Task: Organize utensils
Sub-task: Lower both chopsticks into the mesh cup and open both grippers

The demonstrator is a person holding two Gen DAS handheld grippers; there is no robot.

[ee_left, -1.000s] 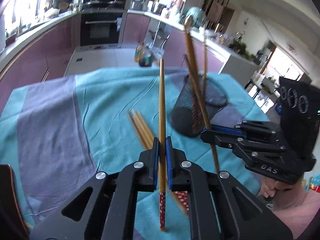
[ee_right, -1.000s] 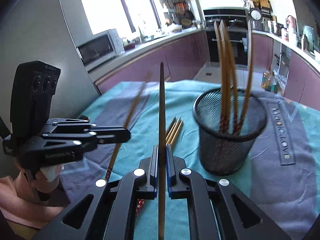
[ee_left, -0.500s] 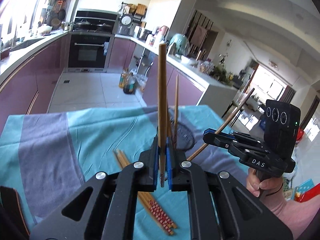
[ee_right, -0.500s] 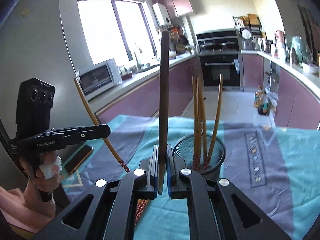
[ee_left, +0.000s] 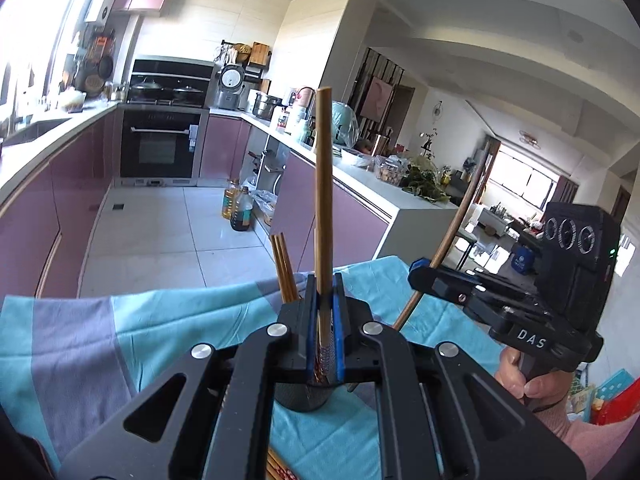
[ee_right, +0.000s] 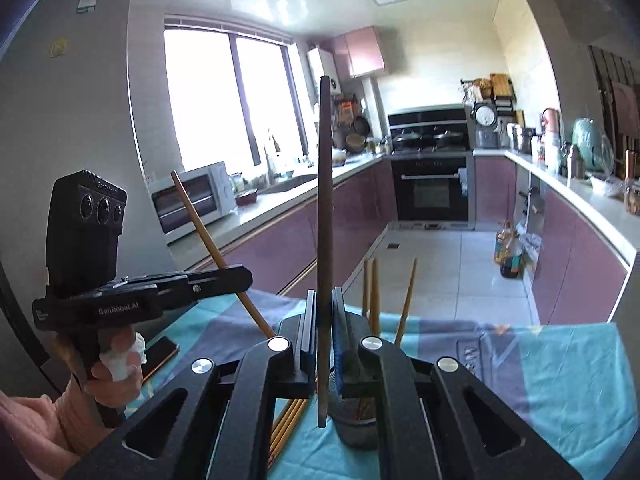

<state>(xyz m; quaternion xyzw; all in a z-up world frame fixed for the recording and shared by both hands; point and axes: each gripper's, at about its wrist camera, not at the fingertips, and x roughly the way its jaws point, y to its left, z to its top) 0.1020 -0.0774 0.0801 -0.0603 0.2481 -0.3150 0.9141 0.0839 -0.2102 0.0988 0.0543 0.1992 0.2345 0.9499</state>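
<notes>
**Two chopsticks held above the holder**

From the left wrist, we see our left gripper (ee_left: 324, 320) clenched on an upright chopstick (ee_left: 323, 184), the mesh holder (ee_left: 300, 398) just below its jaws on the teal cloth (ee_left: 168, 320). The right gripper (ee_left: 420, 276) beside it pinches a slanted chopstick (ee_left: 460, 220).

From the right wrist, the right gripper (ee_right: 324, 336) grasps its chopstick (ee_right: 324, 220) upright; three more chopsticks (ee_right: 374, 292) stand in the holder, and loose chopsticks (ee_right: 288, 420) lie on the cloth.

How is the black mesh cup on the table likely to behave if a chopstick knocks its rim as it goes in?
The black wire-mesh cup looks light, so a knock would probably slide or tip it on the teal cloth. The wooden chopsticks leaning well above its rim likely make it top-heavy. Its open mesh could also snag a chopstick tip.
</notes>
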